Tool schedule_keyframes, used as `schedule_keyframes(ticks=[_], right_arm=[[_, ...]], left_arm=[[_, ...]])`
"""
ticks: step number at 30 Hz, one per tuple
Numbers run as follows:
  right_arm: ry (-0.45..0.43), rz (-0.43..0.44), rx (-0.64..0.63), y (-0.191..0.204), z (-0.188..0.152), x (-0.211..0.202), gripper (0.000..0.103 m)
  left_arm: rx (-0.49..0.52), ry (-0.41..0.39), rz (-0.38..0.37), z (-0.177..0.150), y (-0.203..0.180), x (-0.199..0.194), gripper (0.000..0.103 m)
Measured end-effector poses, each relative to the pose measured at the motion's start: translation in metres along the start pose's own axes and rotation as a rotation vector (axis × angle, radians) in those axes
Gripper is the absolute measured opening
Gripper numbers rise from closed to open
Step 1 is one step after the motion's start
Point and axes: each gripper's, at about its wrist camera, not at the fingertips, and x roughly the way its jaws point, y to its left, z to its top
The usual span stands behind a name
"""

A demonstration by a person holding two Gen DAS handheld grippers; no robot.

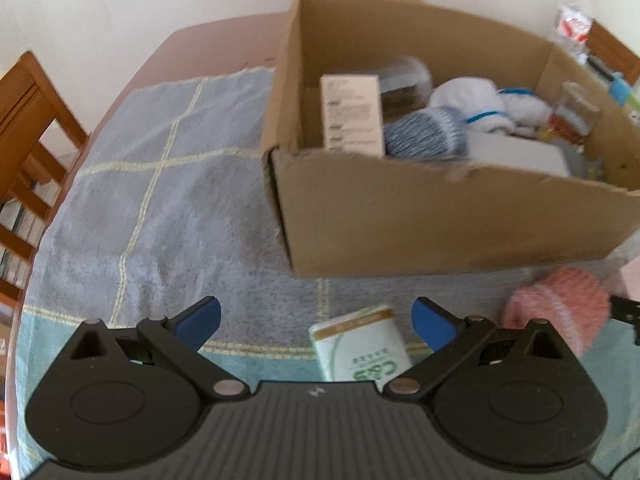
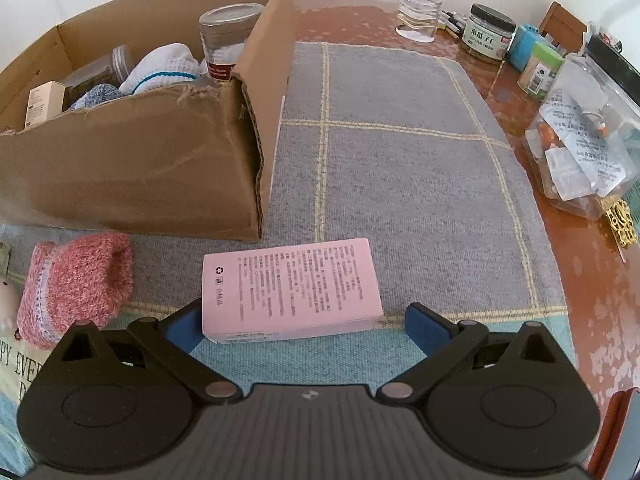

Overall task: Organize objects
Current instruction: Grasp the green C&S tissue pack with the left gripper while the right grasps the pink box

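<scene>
Cardboard box (image 1: 440, 224) fills the left wrist view, already holding socks and cartons; the left gripper (image 1: 316, 316) hangs spread and empty above a green-and-white packet (image 1: 360, 344) in front of the box. Right wrist view: the right gripper (image 2: 306, 324) straddles a pink carton (image 2: 288, 288) before the box, jaws apart, so closing on it seems next.
</scene>
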Motion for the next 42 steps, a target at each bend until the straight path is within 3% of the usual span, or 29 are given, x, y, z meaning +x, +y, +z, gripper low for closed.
schedule_keyframes(ticks=[14, 22, 28, 32, 42], right_arm=[[-0.006, 0.001, 0.001, -0.001, 0.001, -0.001, 0.103], [-0.010, -0.001, 0.001, 0.000, 0.000, -0.003, 0.103], [-0.040, 0.003, -0.007, -0.001, -0.005, -0.005, 0.103], [-0.043, 0.010, -0.017, -0.002, -0.007, -0.006, 0.103], [-0.036, 0.023, -0.038, 0.000, -0.009, -0.008, 0.103]], left_arm=[[-0.145, 0.045, 0.056, -0.022, 0.050, -0.003, 0.102], [-0.130, 0.064, 0.094, -0.039, 0.075, -0.016, 0.101], [-0.082, 0.000, -0.059, -0.041, 0.075, -0.042, 0.101], [0.004, 0.004, -0.151, -0.050, 0.061, -0.047, 0.101], [0.087, 0.017, -0.124, -0.070, 0.043, -0.029, 0.093]])
